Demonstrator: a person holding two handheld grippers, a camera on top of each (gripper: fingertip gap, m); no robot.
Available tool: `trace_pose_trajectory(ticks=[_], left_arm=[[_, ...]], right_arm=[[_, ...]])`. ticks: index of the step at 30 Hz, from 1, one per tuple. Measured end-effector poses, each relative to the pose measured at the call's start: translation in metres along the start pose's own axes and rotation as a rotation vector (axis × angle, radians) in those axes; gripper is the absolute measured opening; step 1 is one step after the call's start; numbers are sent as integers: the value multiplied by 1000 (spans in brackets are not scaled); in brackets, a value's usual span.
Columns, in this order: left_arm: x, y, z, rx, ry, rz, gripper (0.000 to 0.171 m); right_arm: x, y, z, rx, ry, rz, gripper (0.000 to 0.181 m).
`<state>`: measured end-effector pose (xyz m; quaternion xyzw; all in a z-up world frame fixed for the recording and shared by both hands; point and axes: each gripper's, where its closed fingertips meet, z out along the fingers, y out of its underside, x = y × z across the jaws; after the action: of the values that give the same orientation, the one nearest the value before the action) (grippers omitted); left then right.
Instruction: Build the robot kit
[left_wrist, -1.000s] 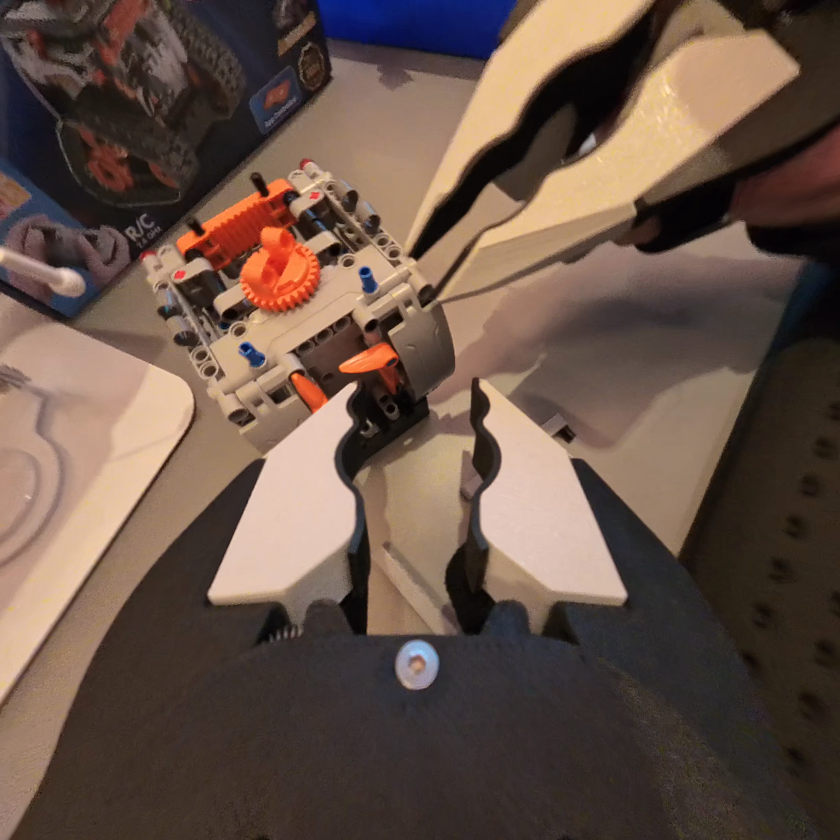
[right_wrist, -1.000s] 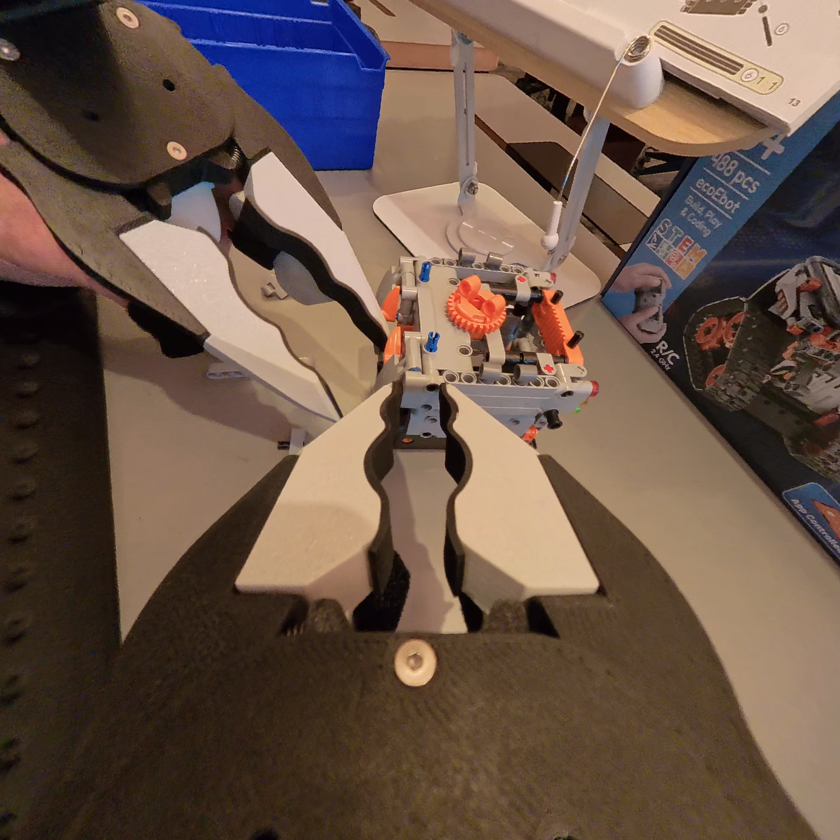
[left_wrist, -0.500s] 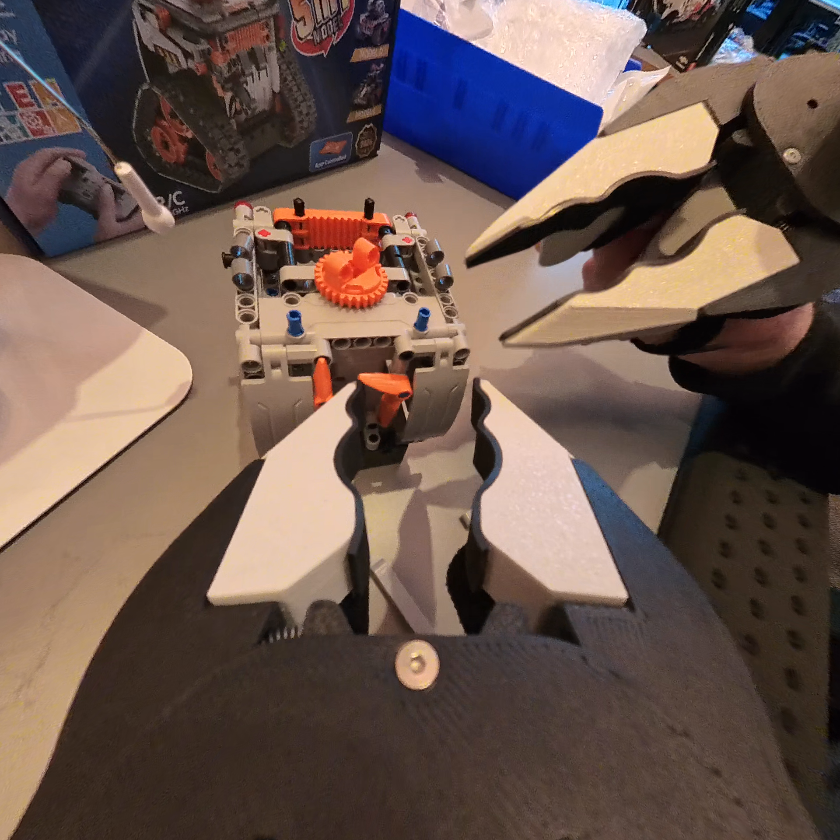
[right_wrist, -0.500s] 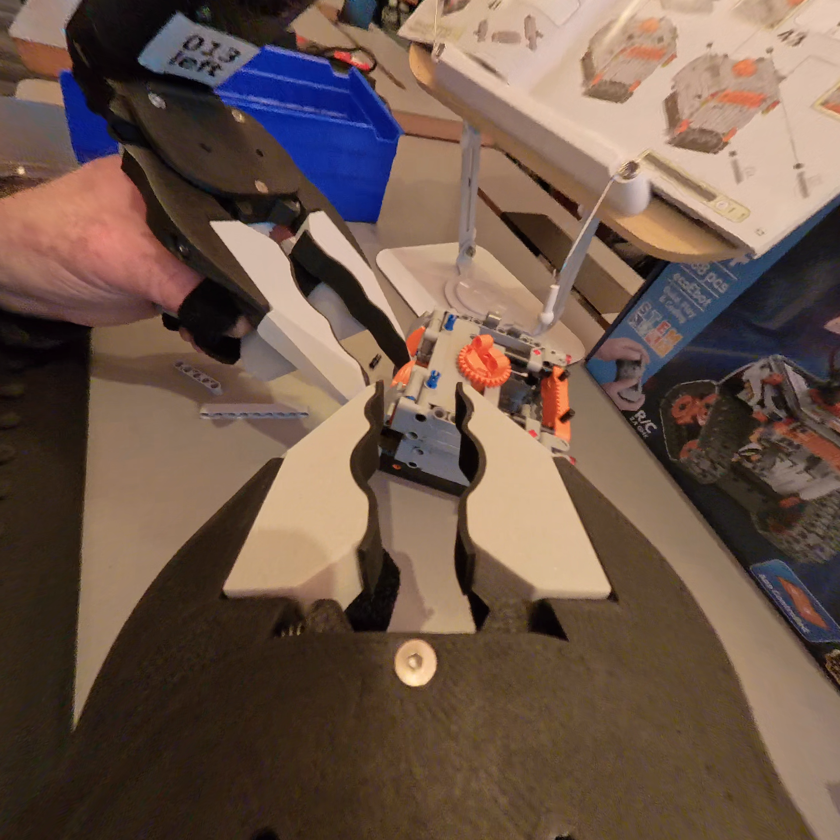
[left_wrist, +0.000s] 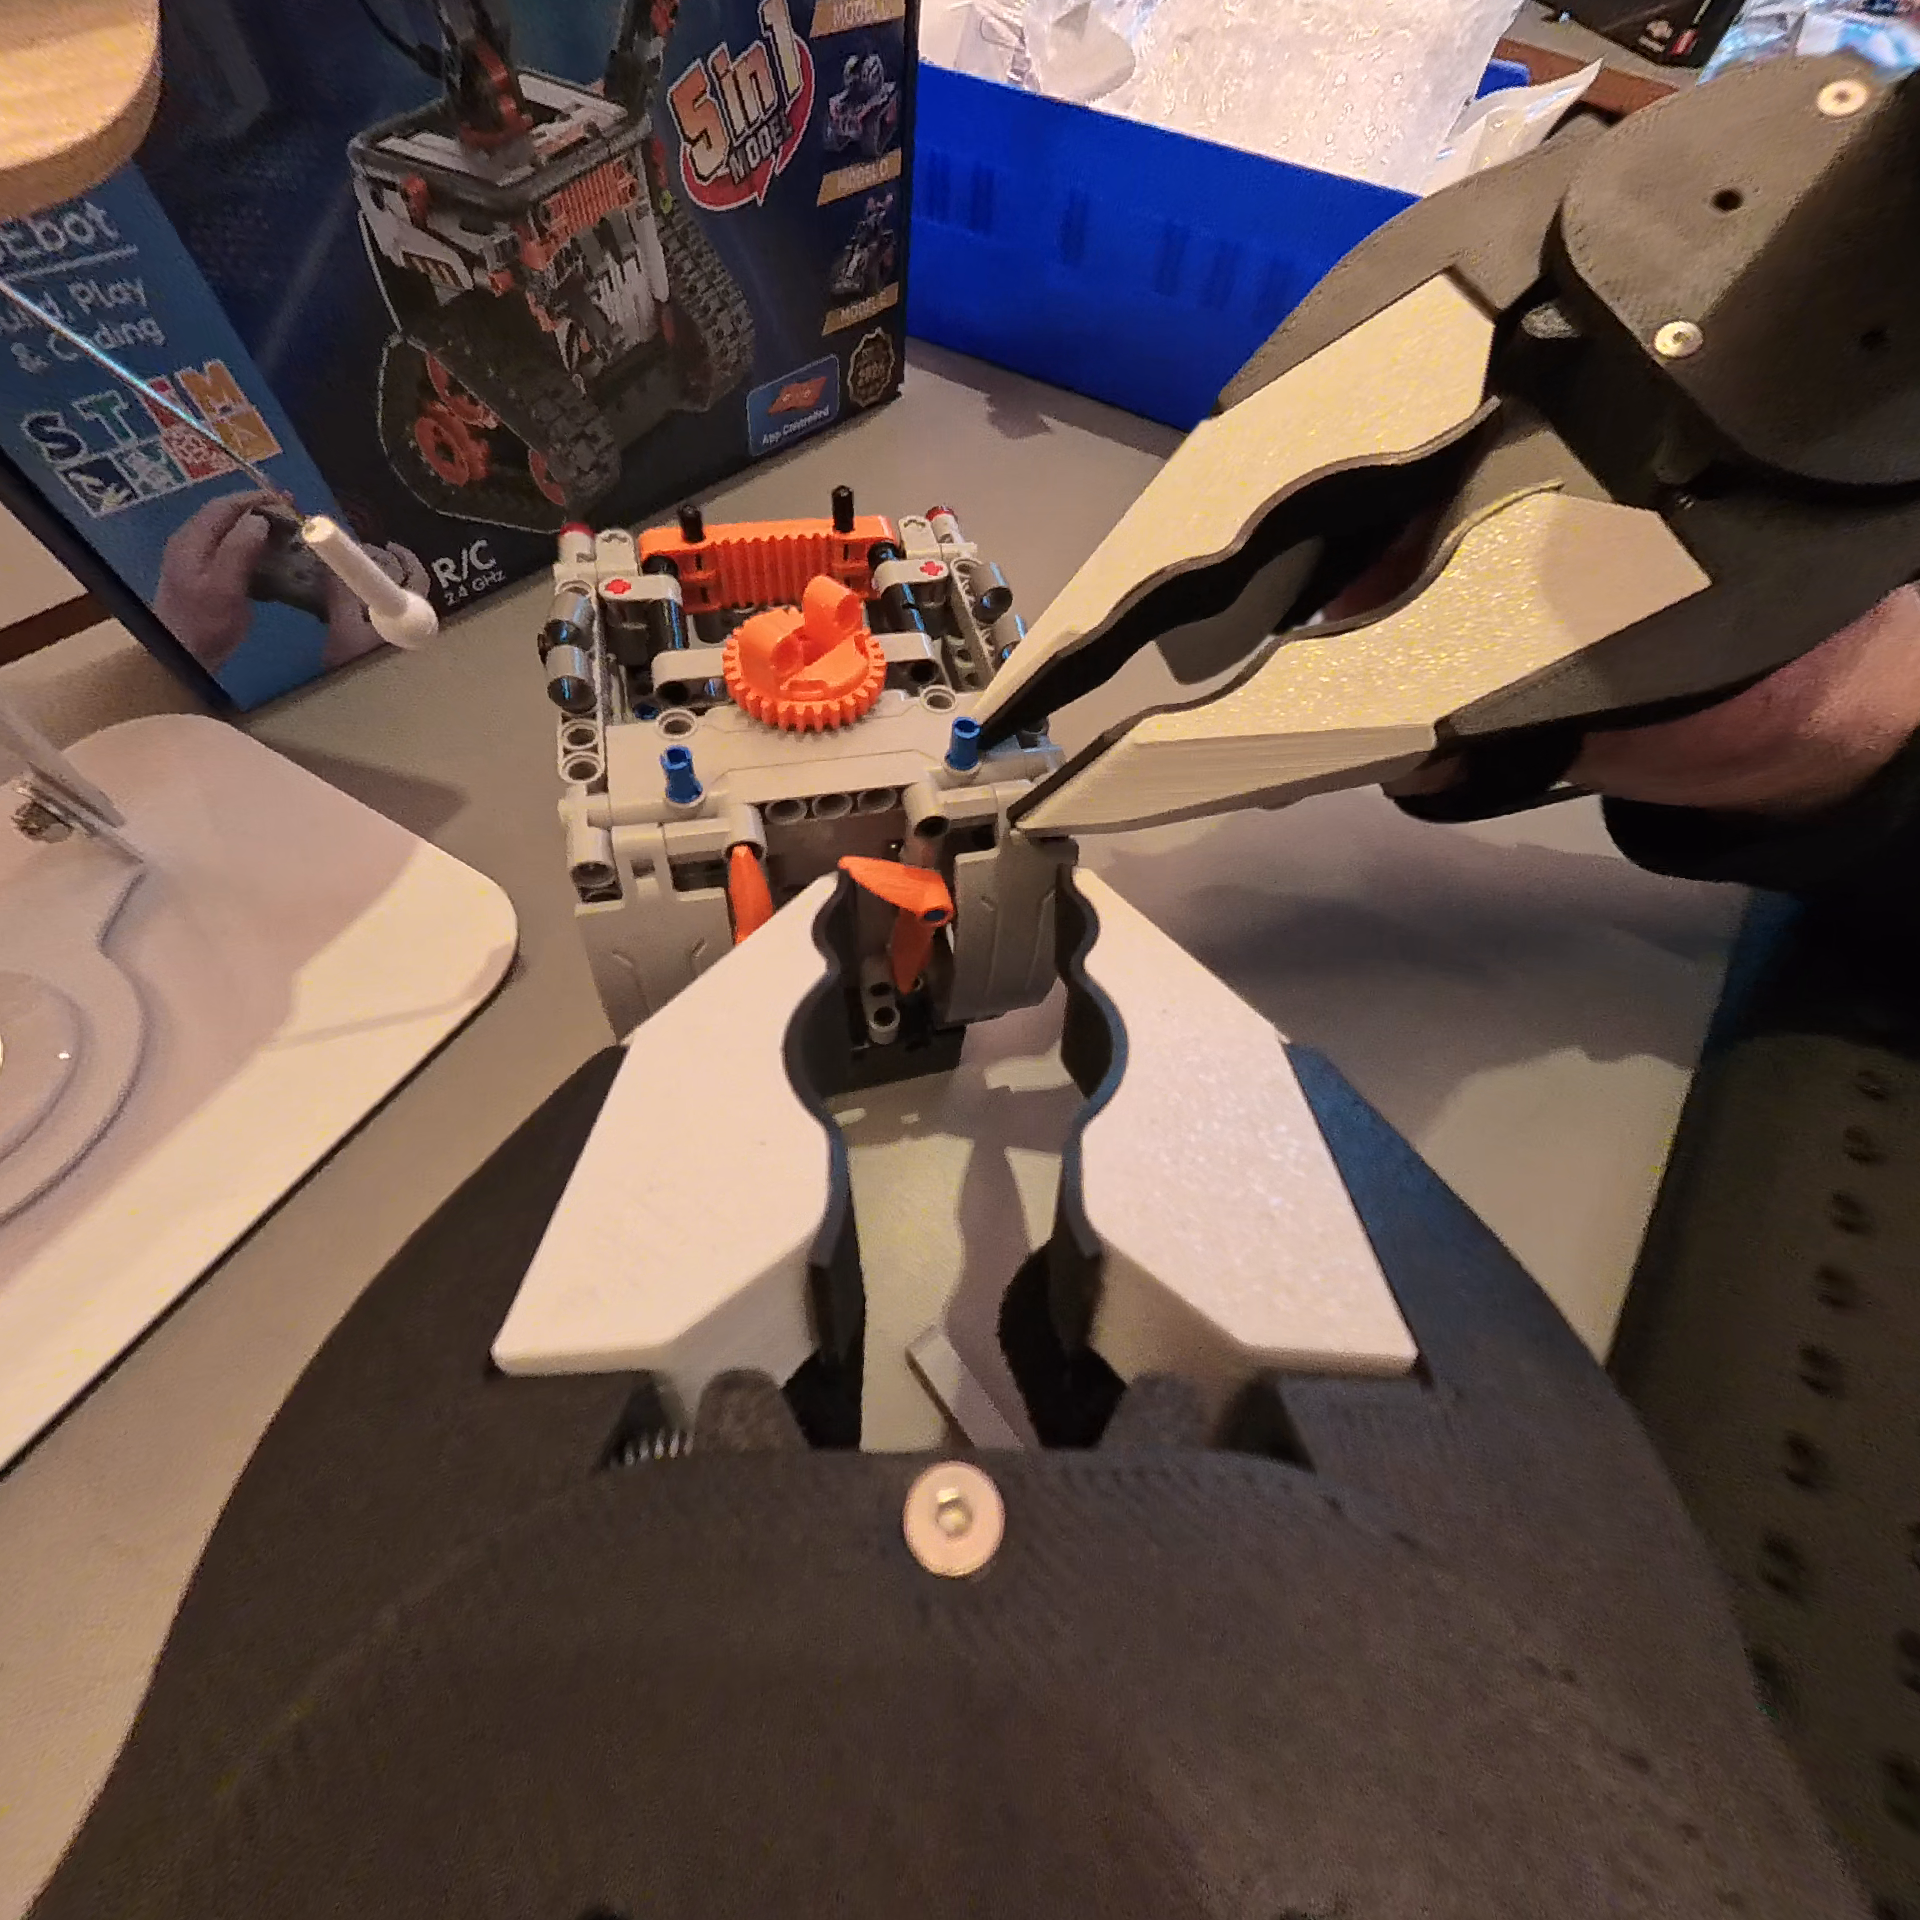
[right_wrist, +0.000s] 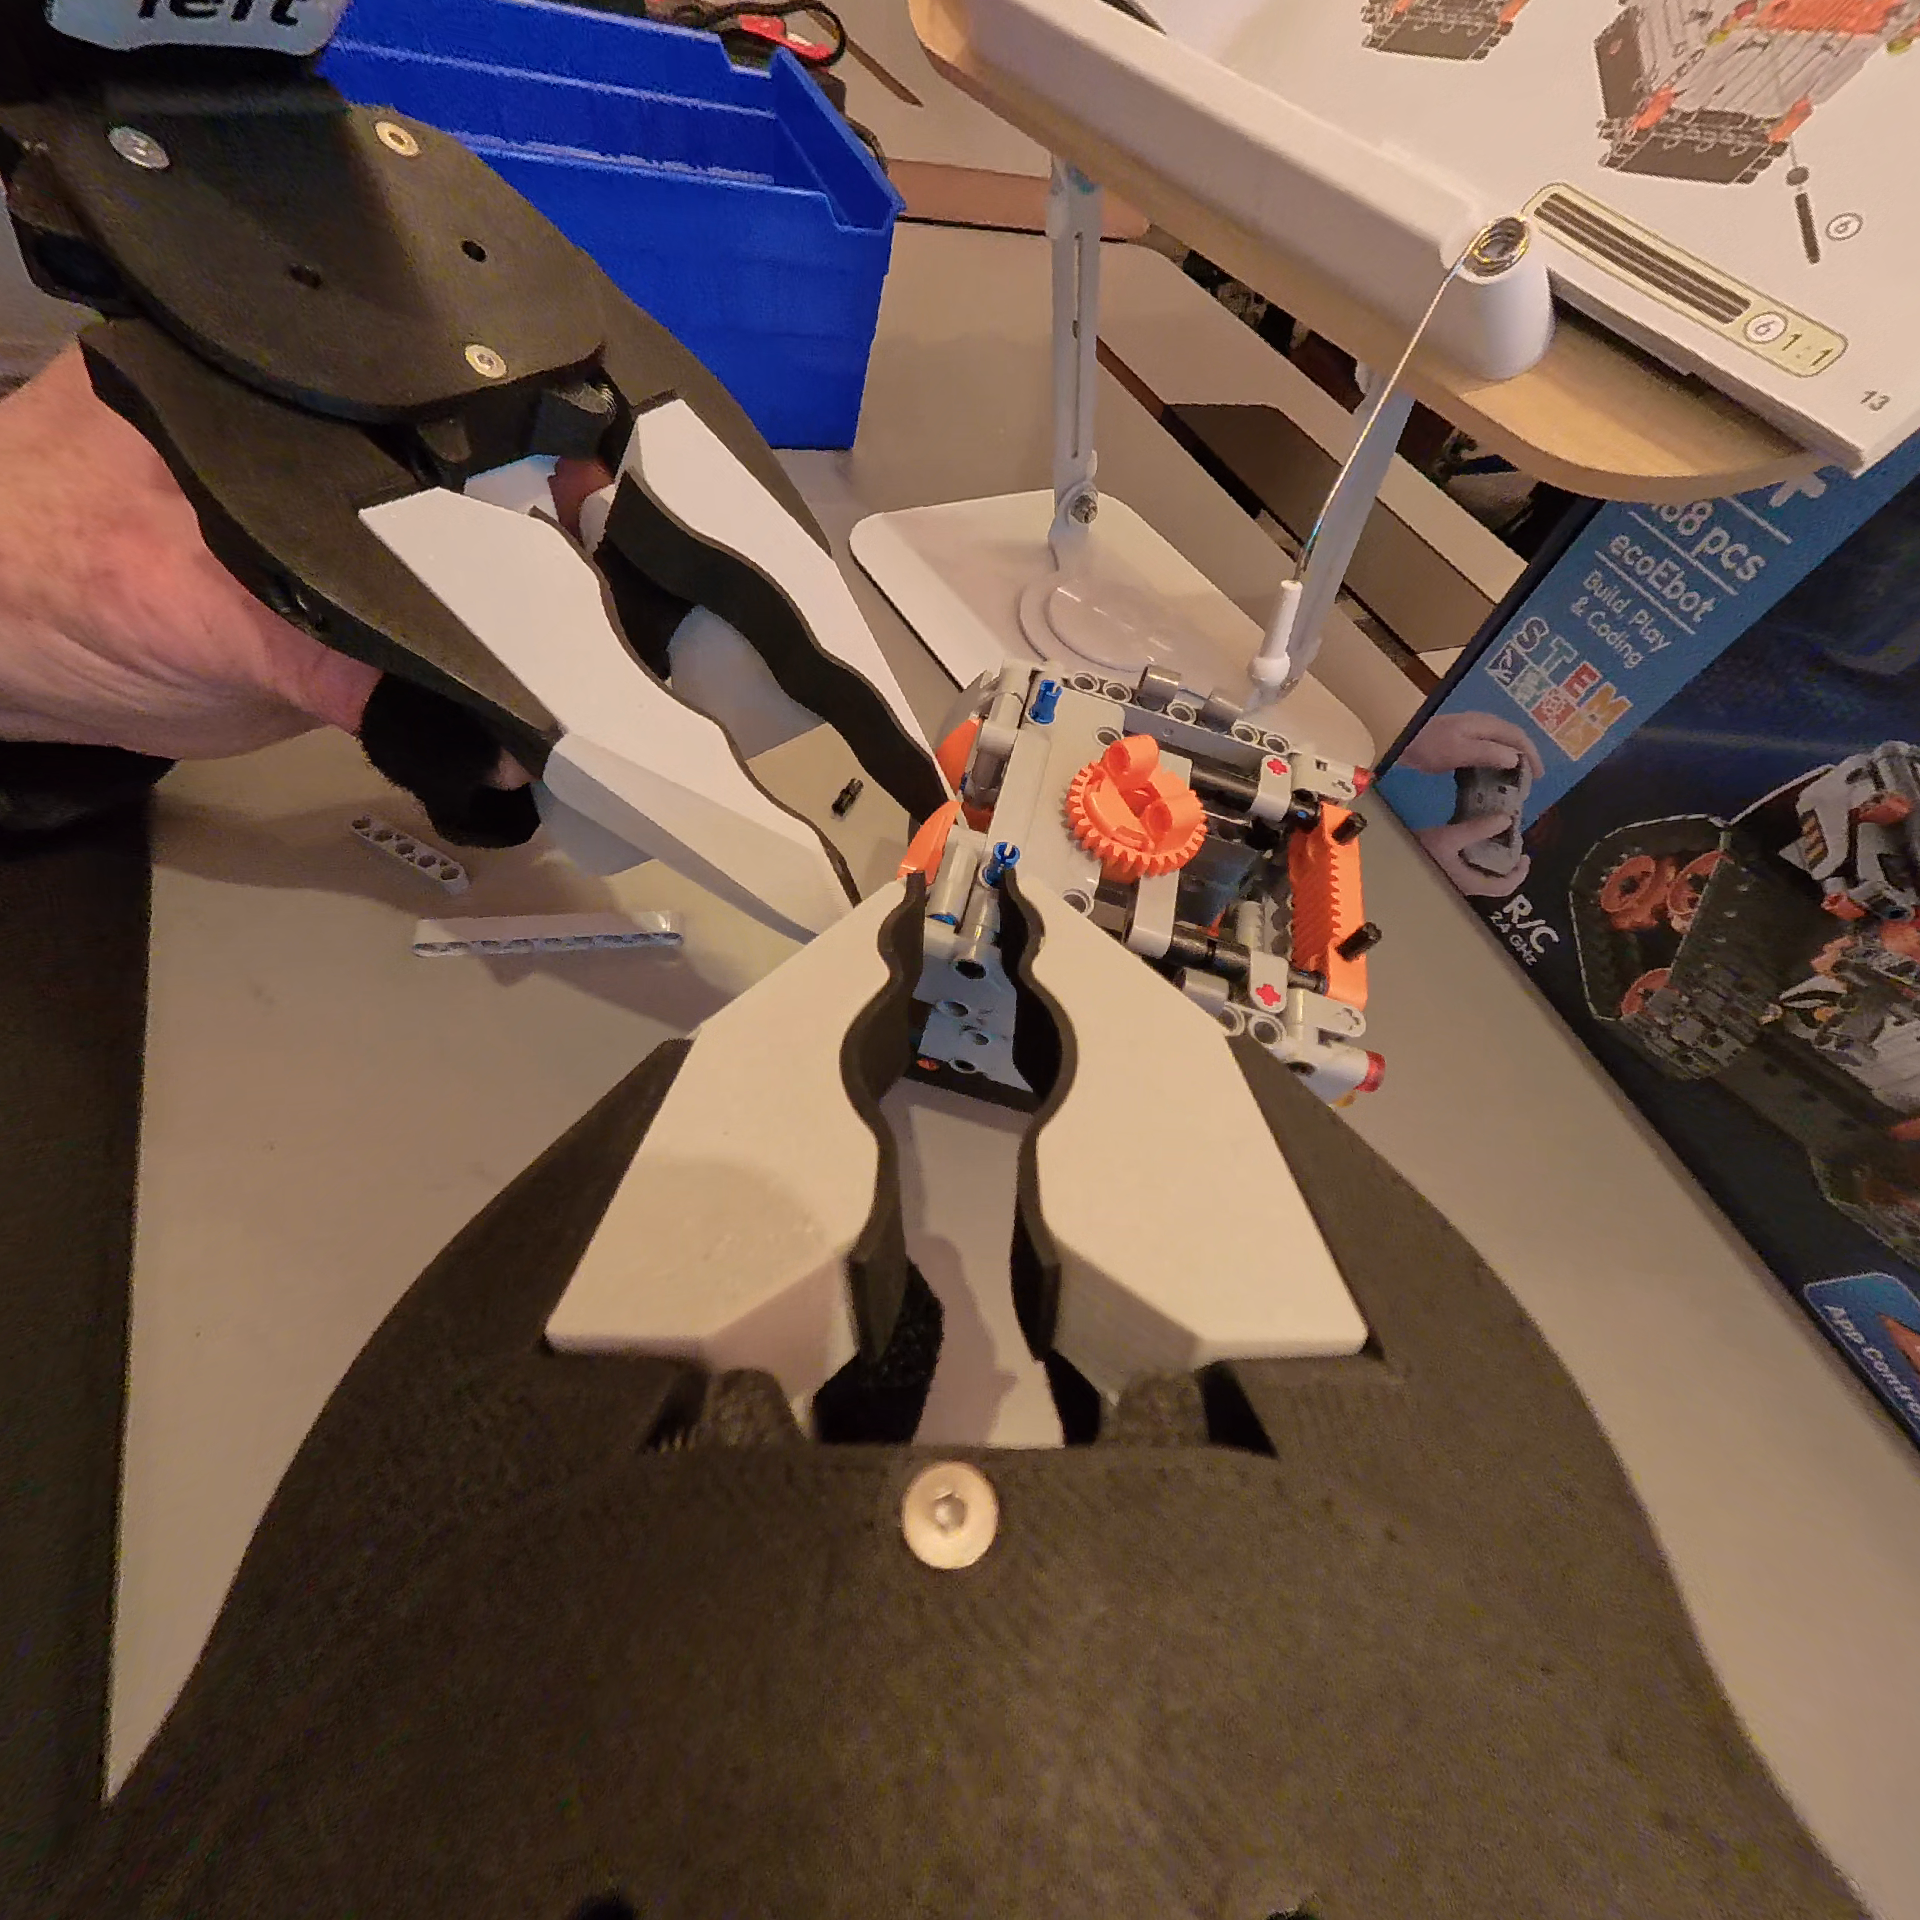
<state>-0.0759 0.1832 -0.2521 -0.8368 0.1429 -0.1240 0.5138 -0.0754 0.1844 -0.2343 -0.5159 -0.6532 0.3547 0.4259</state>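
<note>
A grey brick-built model (left_wrist: 727, 769) with an orange gear (left_wrist: 800, 675) on top sits between my two grippers. My left gripper (left_wrist: 945, 904) is shut on the model's near face, around a grey curved panel and an orange piece. My right gripper (left_wrist: 1000, 777) comes in from the right, its tips closed on the top corner by a blue pin (left_wrist: 961, 743). In the right wrist view the model (right_wrist: 1049, 790) is turned at an angle. My right gripper (right_wrist: 966, 888) pinches its near corner there, and my left gripper (right_wrist: 881, 864) holds its left side.
A blue toy box (left_wrist: 520, 260) stands behind the model, and a blue bin (left_wrist: 1091, 239) behind that. A white stand base (right_wrist: 1039, 561) carries an instruction booklet (right_wrist: 1558, 156) overhead. Two loose grey beams (right_wrist: 545, 930) and a small black pin (right_wrist: 847, 795) lie on the table. A dark perforated mat (left_wrist: 1818, 1247) borders it. Both grippers' tips are close together, under 4 cm apart.
The model turned with my left gripper to face the box squarely. My right gripper drew off and opened, then came back and closed on the corner by the blue pin.
</note>
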Motion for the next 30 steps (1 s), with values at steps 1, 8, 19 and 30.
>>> trace_pose_trajectory(ticks=[1,8,19,30], left_arm=[[0,-1,0,4,-1,7,34],[0,-3,1,-16,-70,155,29],[2,-5,3,-61,-193,408,15],[-20,-11,-50,33,-185,361,29]], right_arm=[[0,0,0,3,-4,5,11],[3,0,1,6,-3,16,10],[8,1,1,12,12,32,8],[41,1,-34,89,64,141,23]])
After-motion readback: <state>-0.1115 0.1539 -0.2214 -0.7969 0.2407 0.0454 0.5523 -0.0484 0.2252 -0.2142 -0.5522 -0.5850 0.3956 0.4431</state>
